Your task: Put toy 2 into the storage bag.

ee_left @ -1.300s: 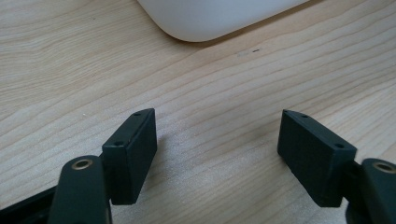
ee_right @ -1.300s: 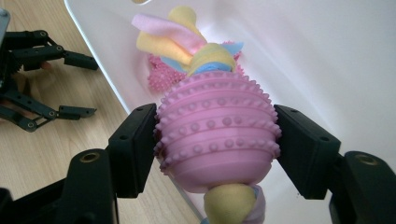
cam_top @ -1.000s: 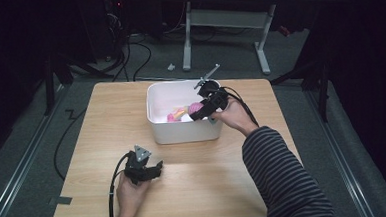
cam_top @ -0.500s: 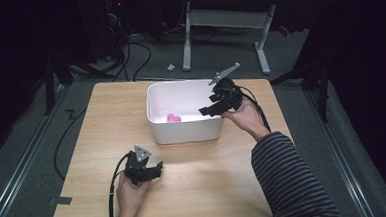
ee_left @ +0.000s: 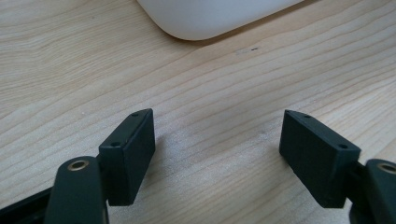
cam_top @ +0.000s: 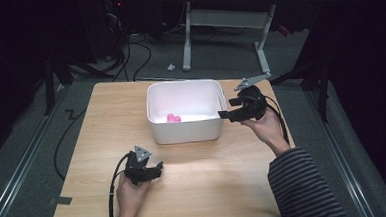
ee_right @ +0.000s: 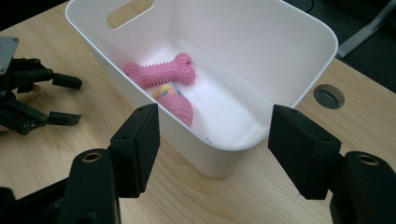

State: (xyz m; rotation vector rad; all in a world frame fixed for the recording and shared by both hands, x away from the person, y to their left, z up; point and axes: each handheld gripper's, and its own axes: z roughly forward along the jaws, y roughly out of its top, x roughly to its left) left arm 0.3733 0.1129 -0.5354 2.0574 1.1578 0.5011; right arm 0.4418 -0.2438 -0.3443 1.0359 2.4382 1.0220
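Pink bone toy lies on the floor of the white tub, toward the wall nearest the person; in the high view we see it as a pink spot inside the tub. A second toy, pink with a yellow and blue patch, rests against the bone, touching it. We note the tub stands on the wooden table, toward its far middle.

The right gripper hangs just beside the tub's right wall, outside it and pointing at it. Its jaws have just been closing, yet they stand apart with nothing between them; in its own view the tub's corner sits beyond the gap.

The left gripper rests low over the bare table, near the person's edge and well apart from the tub. Its jaws are spread wide, empty.
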